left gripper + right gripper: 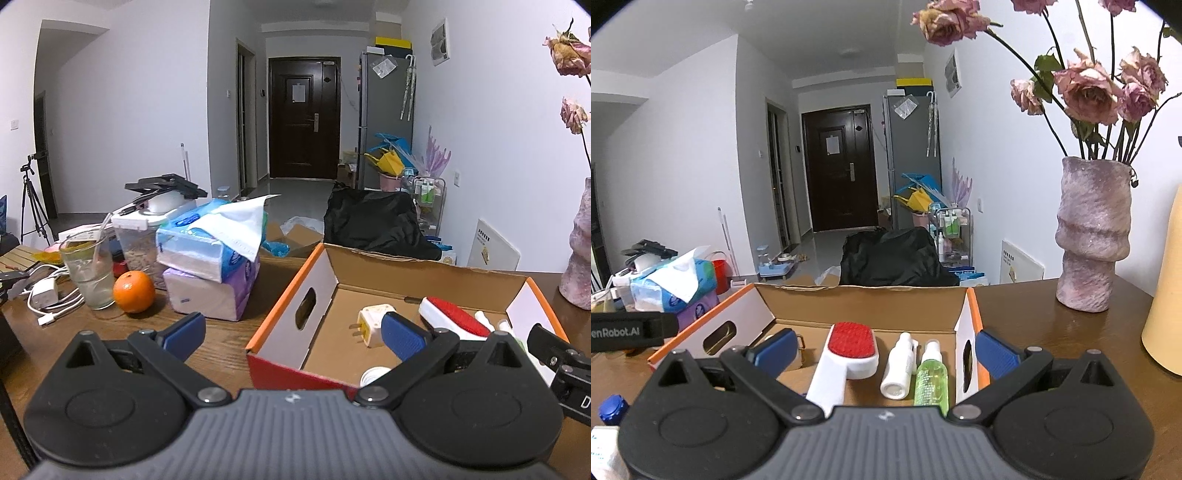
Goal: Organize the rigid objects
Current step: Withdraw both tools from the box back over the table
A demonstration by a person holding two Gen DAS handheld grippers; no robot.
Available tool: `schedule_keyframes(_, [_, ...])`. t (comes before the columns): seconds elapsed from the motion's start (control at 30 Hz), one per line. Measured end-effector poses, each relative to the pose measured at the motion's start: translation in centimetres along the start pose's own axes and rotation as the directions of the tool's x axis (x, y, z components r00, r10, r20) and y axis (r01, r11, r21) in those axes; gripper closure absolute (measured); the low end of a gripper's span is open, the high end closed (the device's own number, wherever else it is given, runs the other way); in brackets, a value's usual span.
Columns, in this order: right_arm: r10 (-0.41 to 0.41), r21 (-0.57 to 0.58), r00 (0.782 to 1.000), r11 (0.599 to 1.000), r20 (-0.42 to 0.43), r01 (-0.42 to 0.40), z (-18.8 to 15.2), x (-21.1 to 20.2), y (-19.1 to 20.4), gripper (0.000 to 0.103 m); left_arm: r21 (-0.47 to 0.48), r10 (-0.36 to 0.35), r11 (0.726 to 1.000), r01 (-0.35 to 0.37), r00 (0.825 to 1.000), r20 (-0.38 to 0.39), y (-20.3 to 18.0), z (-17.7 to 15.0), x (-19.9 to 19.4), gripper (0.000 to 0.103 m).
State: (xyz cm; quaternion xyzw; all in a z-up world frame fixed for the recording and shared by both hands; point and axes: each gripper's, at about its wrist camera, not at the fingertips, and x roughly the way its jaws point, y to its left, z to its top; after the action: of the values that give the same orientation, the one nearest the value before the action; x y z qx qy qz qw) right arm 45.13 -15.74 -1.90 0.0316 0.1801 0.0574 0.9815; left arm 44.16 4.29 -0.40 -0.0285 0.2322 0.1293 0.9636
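Mostly done, judging by what sits in the box [862,301]: open corrugated cardboard, orange rim, white side walls with oval hand slots, on a dark wood-grain table [221,343]. Inside it lie the brush [849,350], white hard plastic with a red bristly pad and a long flat handle; a white bottle [897,369], smooth cylinder on its side; a green bottle [931,380], clear plastic with a spray top, just beside the white one; a plug [371,325], white blocky adapter with two flat metal prongs and a yellow face; and a round white cap-like piece [373,374] by the near wall, too hidden to identify. Left to sort, as I read it, is the clutter left of the box: two soft tissue packs [210,258] stacked (not rigid, probably stay), a clear lidded container [138,240], a glass [88,273] with a straw, a glossy orange [133,291], and a white charger [46,295] with its cable. A blue ribbed cap [613,408] shows at the lower left of the right wrist view, outside the box, likely a candidate. Left gripper [293,336] is spread wide and empty, straddling the box's near left corner. Right gripper [884,350] is likewise spread and empty, its left finger over the box and its right finger outside the right wall. Rough purple ceramic vase [1091,236] with dried roses stands well right of the box.
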Motion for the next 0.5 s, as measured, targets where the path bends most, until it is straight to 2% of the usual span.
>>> schedule_keyframes(0.5, [0.024, -0.026, 1.0, 0.999, 0.01, -0.024, -1.4, -3.9, 1.2, 0.0, 0.009, 0.016, 1.0, -0.016, 1.0, -0.003, 2.4, -2.4, -3.1, 0.0])
